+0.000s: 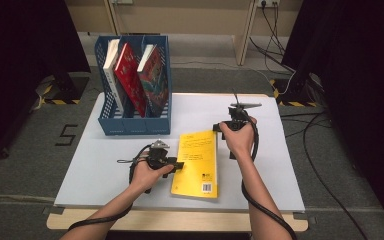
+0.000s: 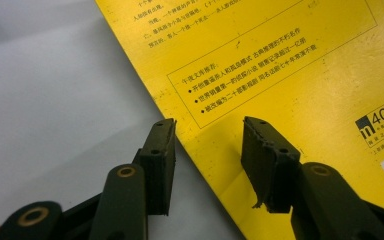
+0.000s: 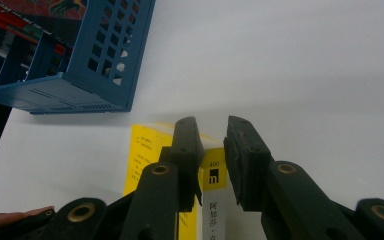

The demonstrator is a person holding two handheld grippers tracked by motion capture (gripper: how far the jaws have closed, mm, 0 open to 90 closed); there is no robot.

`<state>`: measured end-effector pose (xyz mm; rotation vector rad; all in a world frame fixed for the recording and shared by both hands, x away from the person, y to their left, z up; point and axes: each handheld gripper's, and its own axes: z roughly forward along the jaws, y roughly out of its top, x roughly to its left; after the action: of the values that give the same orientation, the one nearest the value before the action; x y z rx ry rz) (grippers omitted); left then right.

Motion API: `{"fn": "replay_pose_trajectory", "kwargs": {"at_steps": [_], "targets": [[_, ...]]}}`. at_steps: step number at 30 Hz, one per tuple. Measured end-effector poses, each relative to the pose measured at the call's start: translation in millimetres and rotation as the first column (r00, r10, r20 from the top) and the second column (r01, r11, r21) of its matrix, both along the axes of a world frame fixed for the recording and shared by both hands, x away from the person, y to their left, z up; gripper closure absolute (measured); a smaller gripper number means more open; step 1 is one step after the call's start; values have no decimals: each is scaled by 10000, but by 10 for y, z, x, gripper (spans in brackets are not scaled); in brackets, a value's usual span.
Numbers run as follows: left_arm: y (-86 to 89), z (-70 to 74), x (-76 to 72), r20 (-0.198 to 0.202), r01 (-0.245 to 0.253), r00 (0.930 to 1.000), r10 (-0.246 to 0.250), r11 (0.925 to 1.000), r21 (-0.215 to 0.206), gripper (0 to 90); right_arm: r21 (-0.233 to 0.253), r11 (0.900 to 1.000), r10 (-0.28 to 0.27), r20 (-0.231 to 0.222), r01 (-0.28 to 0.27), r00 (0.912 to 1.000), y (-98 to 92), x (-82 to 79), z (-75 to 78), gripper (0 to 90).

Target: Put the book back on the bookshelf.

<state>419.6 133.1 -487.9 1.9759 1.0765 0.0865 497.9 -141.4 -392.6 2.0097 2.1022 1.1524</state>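
Note:
A yellow book (image 1: 197, 160) lies flat, back cover up, in the middle of the white table (image 1: 105, 165). My left gripper (image 1: 178, 165) is at the book's left edge. In the left gripper view it (image 2: 207, 150) is open, one jaw over the bare table, the other over the yellow cover (image 2: 280, 65). My right gripper (image 1: 220, 128) sits at the book's far right corner. In the right gripper view it (image 3: 212, 132) is open with a narrow gap, and the book's yellow cover (image 3: 142, 150) and white spine lie just beyond the tips.
A blue file rack (image 1: 135, 125) stands at the table's far left, holding a white book (image 1: 111, 55), a red book (image 1: 130, 75) and a patterned book (image 1: 152, 75). Its corner (image 3: 80, 95) appears in the right gripper view. Cables trail on the floor at right.

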Motion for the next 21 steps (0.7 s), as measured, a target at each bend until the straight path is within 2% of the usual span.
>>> {"fn": "replay_pose_trajectory", "kwargs": {"at_steps": [3,7,21], "targets": [[9,4,7,-42,59,10000,-59,10000,27,563,12,9999,138,-30,-138,9999,8,4,-18,741],[12,2,3,-24,34,10000,-34,10000,13,562,68,9989,458,-408,-455,9981,50,-1,-93,711],[9,0,-3,23,8,10000,-8,10000,27,562,-227,9970,723,-815,-744,9941,89,-20,-220,683]]}}
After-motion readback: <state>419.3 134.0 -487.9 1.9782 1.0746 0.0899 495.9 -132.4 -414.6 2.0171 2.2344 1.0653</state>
